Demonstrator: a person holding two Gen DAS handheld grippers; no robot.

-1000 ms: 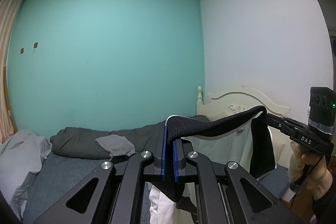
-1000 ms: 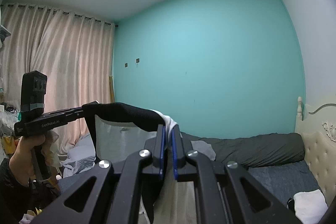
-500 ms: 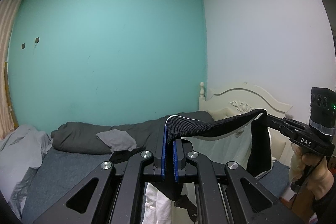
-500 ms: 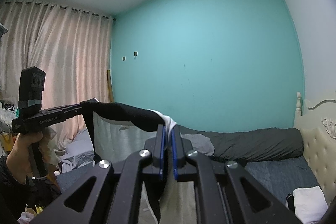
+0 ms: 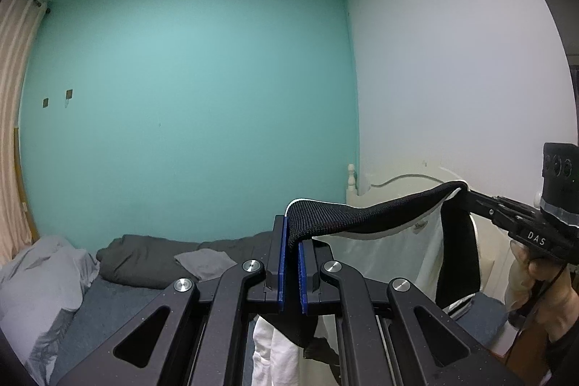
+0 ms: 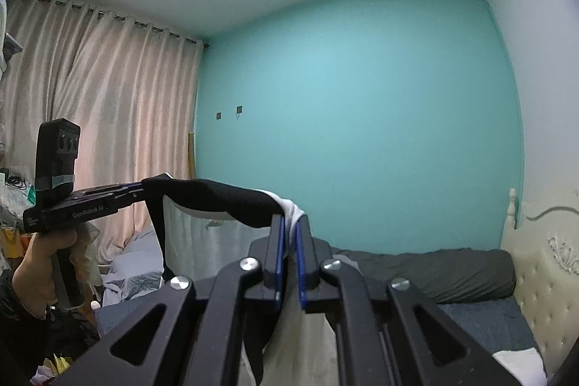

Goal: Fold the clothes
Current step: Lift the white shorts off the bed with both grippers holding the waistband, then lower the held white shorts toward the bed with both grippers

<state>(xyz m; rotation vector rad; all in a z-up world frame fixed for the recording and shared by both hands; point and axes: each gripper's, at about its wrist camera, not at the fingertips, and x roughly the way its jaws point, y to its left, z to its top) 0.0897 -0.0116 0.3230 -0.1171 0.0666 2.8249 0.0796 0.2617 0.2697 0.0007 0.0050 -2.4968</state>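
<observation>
Both grippers are clamped on a black-and-white garment (image 5: 365,217), left gripper (image 5: 292,234) and right gripper (image 6: 288,234) stretching its black band above the bed (image 6: 481,317).

A black-and-white garment (image 5: 365,223) hangs in the air, stretched level along its black ribbed top edge. Below that edge a thin white panel (image 6: 202,241) hangs down, with black strips running down at each end. White fabric bunches at one gripped corner.

Garment (image 6: 231,201) between two claws
</observation>
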